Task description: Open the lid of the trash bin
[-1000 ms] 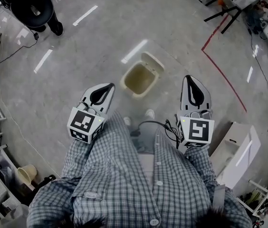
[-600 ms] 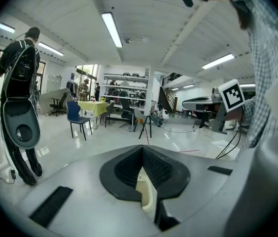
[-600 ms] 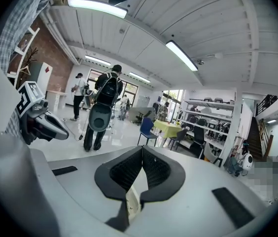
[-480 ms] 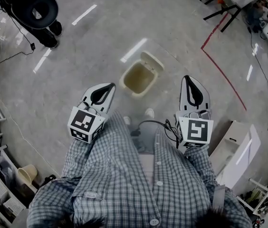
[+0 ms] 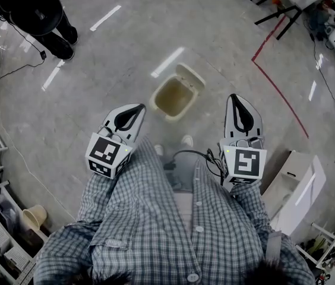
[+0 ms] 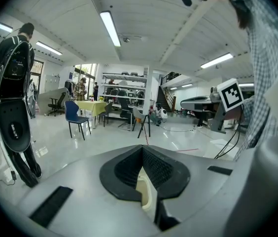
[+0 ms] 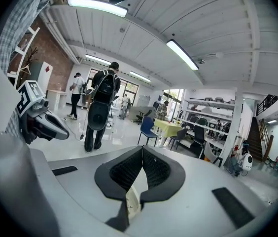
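Note:
In the head view a small beige trash bin (image 5: 172,98) stands on the grey floor ahead of the person's feet. Its inside is showing and its lid (image 5: 192,76) is tipped back on the far side. My left gripper (image 5: 133,110) hangs to the bin's near left and my right gripper (image 5: 237,103) to its near right. Both are well above the floor and clear of the bin. In the left gripper view the left gripper's (image 6: 142,150) jaws meet with nothing between them. The right gripper (image 7: 142,152) looks the same in its own view.
A person in black (image 5: 44,9) stands at the far left beside a floor cable (image 5: 19,64). Red floor tape (image 5: 281,94) runs at the right. A white box (image 5: 296,192) lies near right. Shelving and a beige bucket (image 5: 32,217) line the left edge.
The person in black at the far left has shifted a little. Both grippers and the bin stay where they were.

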Demonstrator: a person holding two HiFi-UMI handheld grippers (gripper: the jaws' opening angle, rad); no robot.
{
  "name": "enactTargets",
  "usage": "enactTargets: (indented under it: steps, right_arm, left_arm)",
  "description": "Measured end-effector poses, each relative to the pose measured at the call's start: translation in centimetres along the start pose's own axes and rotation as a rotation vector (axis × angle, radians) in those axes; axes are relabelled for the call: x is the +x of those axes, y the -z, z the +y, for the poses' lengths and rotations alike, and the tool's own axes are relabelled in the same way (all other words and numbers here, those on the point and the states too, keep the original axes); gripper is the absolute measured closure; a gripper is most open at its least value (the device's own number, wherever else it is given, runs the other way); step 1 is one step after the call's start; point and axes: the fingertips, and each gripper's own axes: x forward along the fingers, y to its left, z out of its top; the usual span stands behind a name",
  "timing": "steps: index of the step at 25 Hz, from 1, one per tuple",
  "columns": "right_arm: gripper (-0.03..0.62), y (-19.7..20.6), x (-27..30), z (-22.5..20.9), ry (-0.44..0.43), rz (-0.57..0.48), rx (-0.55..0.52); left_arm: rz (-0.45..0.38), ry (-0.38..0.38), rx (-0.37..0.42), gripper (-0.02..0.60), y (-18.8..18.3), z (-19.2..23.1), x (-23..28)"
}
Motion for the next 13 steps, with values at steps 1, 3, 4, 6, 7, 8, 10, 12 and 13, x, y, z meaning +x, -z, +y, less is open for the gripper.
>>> enactTargets:
  steps: [1, 3, 4, 6, 7, 8, 10, 12, 13]
  right_arm:
    - [0.574, -0.01, 0.00, 0.05, 0.000, 0.002, -0.002]
    - [0.574, -0.07, -0.06, 0.13, -0.001, 0.004, -0.004]
    - [0.574, -0.07, -0.12, 0.14, 0.000, 0.006, -0.005]
    - [0.574, 0.04, -0.24, 0.10, 0.001, 0.009, -0.005]
    - [0.574, 0.10, -0.27, 0.06, 0.002, 0.011, -0.005]
    - [0.574, 0.15, -0.27, 0.04, 0.003, 0.012, -0.004]
    - [0.574, 0.18, -0.22, 0.02, 0.003, 0.012, -0.003]
    - [0.574, 0.16, -0.15, 0.05, 0.001, 0.012, -0.003]
    - [0.574, 0.15, -0.12, 0.06, 0.000, 0.011, -0.003]
  left_arm:
    - [0.000, 0.001, 0.000, 0.577, 0.01, 0.02, -0.04]
    - [0.001, 0.002, 0.001, 0.577, 0.00, 0.02, -0.11]
    - [0.001, 0.004, 0.001, 0.577, -0.01, -0.01, -0.12]
    - [0.002, 0.007, 0.002, 0.577, 0.02, -0.15, -0.06]
    - [0.003, 0.009, 0.002, 0.577, 0.04, -0.22, -0.01]
    - [0.003, 0.011, 0.002, 0.577, 0.06, -0.27, 0.04]
    - [0.005, 0.014, 0.002, 0.577, 0.10, -0.31, 0.11]
    - [0.006, 0.015, 0.002, 0.577, 0.14, -0.29, 0.14]
    - [0.007, 0.016, 0.002, 0.577, 0.15, -0.27, 0.15]
